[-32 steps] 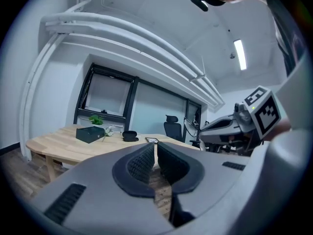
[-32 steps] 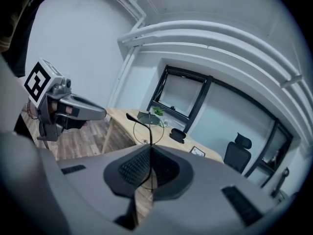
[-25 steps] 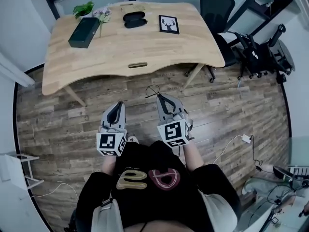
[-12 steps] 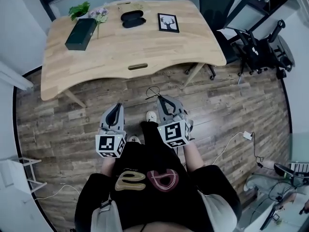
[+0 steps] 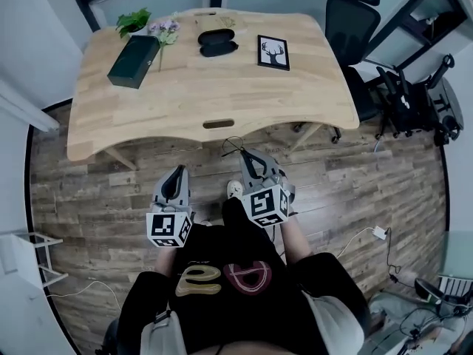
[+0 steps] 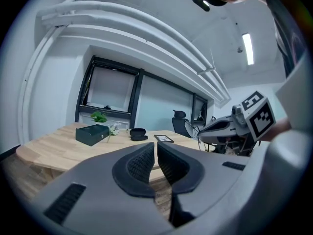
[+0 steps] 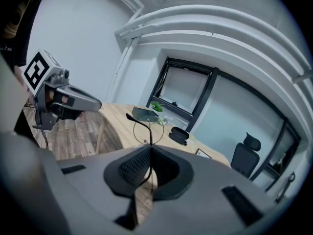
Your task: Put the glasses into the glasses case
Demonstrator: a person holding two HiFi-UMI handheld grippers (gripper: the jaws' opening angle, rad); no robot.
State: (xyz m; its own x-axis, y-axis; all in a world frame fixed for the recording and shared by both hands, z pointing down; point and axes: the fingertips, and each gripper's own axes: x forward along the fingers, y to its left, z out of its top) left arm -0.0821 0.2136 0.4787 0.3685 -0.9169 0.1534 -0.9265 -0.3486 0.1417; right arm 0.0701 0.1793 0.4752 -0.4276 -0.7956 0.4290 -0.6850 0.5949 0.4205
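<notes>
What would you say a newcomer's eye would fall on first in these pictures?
First, the thin wire glasses pinched in the shut right gripper, held out over the plank floor in front of the person. Next, the pale wooden table ahead, where the black glasses case lies near the far edge, between a dark green box and a framed deer picture.

From the head, looks steeply down, wooden table (image 5: 222, 80) well off across the upper frame. In both gripper views, looks nearly level along the near jaws toward that same table, mid-frame.
</notes>
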